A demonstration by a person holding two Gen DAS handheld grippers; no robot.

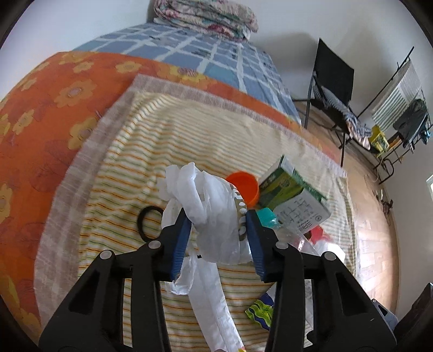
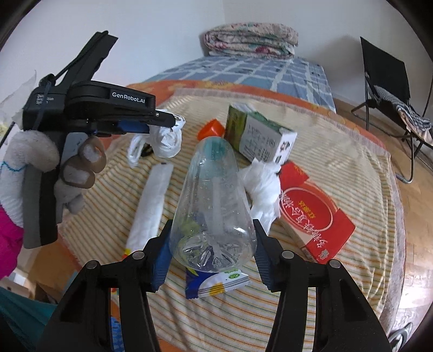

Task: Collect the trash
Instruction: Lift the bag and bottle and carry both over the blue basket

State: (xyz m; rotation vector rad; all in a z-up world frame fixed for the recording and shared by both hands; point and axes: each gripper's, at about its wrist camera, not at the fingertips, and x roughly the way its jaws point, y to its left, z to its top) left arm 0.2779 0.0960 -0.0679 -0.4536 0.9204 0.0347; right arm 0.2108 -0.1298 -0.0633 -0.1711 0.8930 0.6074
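Observation:
My left gripper (image 1: 216, 219) is shut on a crumpled white plastic bag (image 1: 208, 208) and holds it above the striped towel (image 1: 130, 151); it also shows in the right wrist view (image 2: 173, 119) with the bag (image 2: 165, 140). My right gripper (image 2: 212, 243) is shut on the base of a clear plastic bottle (image 2: 213, 195) with a teal cap. On the towel lie a green and white carton (image 2: 257, 135), an orange cup (image 2: 209, 128), a red box (image 2: 314, 214), a crumpled white wrap (image 2: 263, 184), a long white wrapper (image 2: 150, 208) and a blue and yellow snack packet (image 2: 213, 281).
The towel covers an orange flowered bedspread (image 1: 48, 108) on a bed with a blue checked sheet (image 1: 194, 51) and a folded quilt (image 1: 205, 16). A black ring (image 1: 148, 222) lies on the towel. A black folding chair (image 1: 333, 89) and a rack (image 1: 400, 113) stand on the wooden floor at right.

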